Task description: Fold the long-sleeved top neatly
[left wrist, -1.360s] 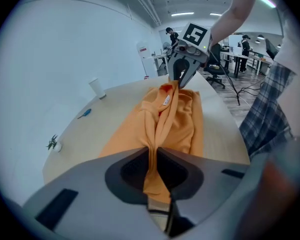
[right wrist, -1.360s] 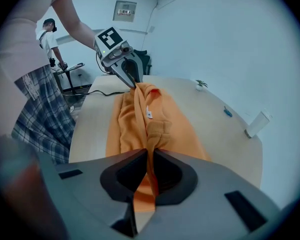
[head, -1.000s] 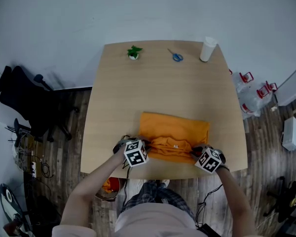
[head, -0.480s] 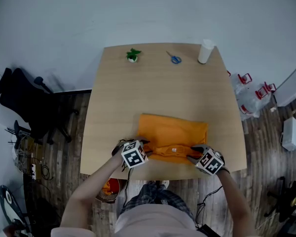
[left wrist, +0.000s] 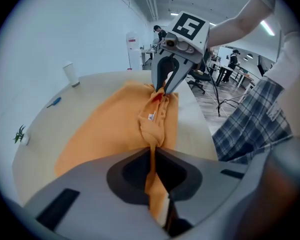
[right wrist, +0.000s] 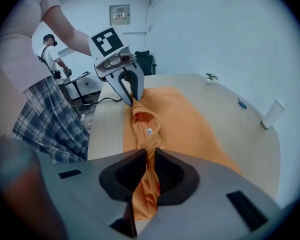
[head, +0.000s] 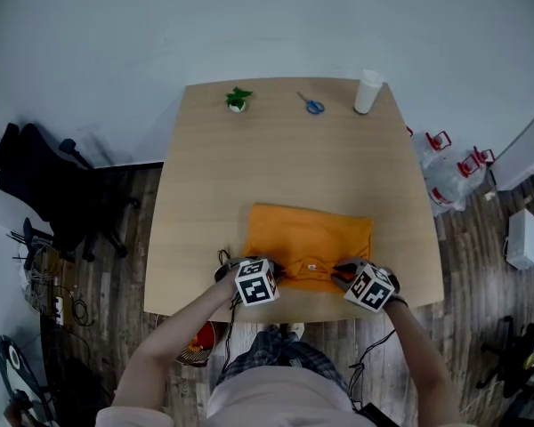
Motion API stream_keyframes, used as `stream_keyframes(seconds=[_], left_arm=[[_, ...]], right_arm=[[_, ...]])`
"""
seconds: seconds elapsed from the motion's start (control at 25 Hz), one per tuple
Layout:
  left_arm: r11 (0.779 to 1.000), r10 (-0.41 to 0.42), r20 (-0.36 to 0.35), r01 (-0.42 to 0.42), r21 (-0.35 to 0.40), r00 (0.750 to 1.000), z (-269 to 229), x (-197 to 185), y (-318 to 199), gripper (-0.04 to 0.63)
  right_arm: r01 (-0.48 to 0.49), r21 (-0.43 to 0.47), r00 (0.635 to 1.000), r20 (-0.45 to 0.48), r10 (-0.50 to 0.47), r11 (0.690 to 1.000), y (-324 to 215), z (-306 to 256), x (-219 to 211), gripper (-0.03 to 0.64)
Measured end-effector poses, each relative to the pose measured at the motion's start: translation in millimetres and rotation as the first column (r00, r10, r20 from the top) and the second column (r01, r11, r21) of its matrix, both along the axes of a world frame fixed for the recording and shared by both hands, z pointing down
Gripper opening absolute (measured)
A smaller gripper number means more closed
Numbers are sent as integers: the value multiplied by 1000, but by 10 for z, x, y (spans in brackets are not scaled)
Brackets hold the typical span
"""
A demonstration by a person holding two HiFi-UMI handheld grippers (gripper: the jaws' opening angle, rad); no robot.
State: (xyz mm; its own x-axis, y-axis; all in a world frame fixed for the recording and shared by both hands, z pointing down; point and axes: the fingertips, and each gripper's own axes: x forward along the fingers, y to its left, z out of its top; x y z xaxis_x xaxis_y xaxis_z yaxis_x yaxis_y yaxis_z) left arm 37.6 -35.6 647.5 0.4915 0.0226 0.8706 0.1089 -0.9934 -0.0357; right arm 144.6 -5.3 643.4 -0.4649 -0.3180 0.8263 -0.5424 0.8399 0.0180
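Note:
An orange long-sleeved top (head: 307,234) lies folded into a rectangle near the front of the wooden table (head: 276,149). Its near edge with the collar is gathered into a raised ridge (left wrist: 152,119) between the two grippers. My left gripper (head: 280,272) is closing on the left end of that ridge, and orange fabric (left wrist: 151,184) is pinched between its jaws. My right gripper (head: 336,272) is closing on the ridge's right end, with fabric (right wrist: 146,184) clamped between its jaws. Each gripper faces the other across the collar label (right wrist: 149,131).
At the table's far edge stand a small green plant (head: 238,100), blue scissors (head: 312,106) and a white cup (head: 368,92). A black office chair (head: 44,185) is on the floor to the left. Red-handled items (head: 458,163) lie on the floor at the right.
Both grippers have moved inward along the top's near edge, closer to the collar. The fabric between them has bunched into a tighter ridge.

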Motion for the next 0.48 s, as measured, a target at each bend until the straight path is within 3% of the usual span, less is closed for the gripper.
stream_keyframes(seconds=[0.16, 0.48], left_arm=[[1000, 20, 5, -20, -22, 1000, -6, -122, 119, 34], [991, 30, 57, -23, -133, 998, 195, -268, 331, 177]], right_arm=[[50, 23, 998, -37, -49, 998, 289, 9, -36, 69], [-4, -147, 999, -44, -2, 989, 642, 435, -44, 150]])
